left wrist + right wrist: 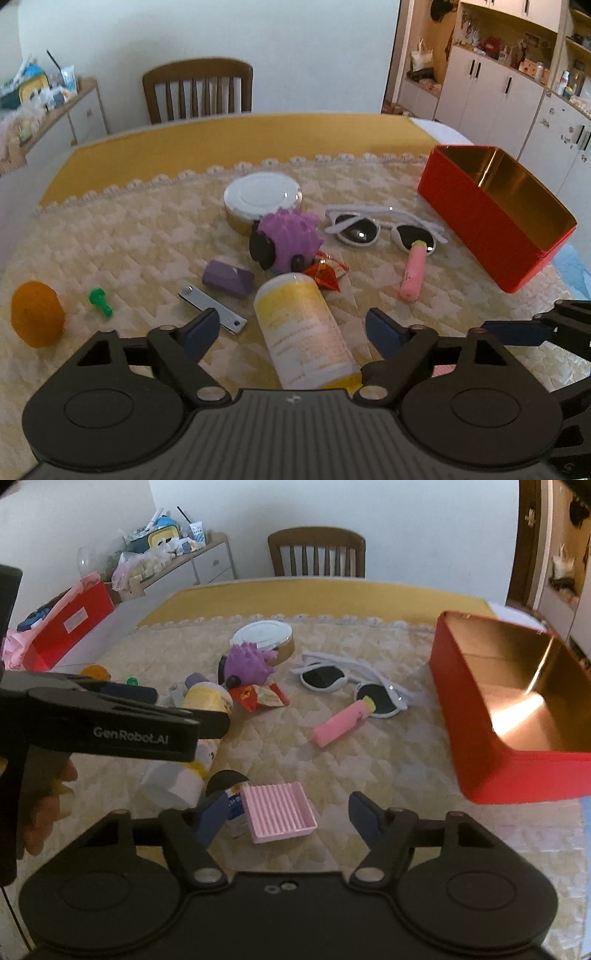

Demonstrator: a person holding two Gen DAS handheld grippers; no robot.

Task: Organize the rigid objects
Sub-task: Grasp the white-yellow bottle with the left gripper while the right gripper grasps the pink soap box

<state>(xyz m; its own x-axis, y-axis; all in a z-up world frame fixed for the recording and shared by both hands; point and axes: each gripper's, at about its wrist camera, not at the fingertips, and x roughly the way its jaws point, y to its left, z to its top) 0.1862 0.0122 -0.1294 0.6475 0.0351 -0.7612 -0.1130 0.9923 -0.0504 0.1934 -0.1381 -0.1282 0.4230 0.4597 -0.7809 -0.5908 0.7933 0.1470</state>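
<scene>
The left gripper (291,330) hangs just over a white and yellow bottle (306,328) that lies on its side on the quilted tablecloth (147,236). Its jaws stand wide, one on each side of the bottle, and the pads do not touch it. The right gripper (286,818) is also wide, with a pink ridged soap dish (279,810) between its fingers and nothing held.

The job looks like putting loose things into the red tin box (491,221), which sits open and empty at the far right of the table.

To grab the bottle well, the left gripper should squeeze across the round middle, not the ends, so it does not roll away. It should go down a bit more first.

The bottle's long side runs from near the camera out toward the purple spiky toy (291,236). Its yellow end is tucked close under the gripper and its white end points away
</scene>
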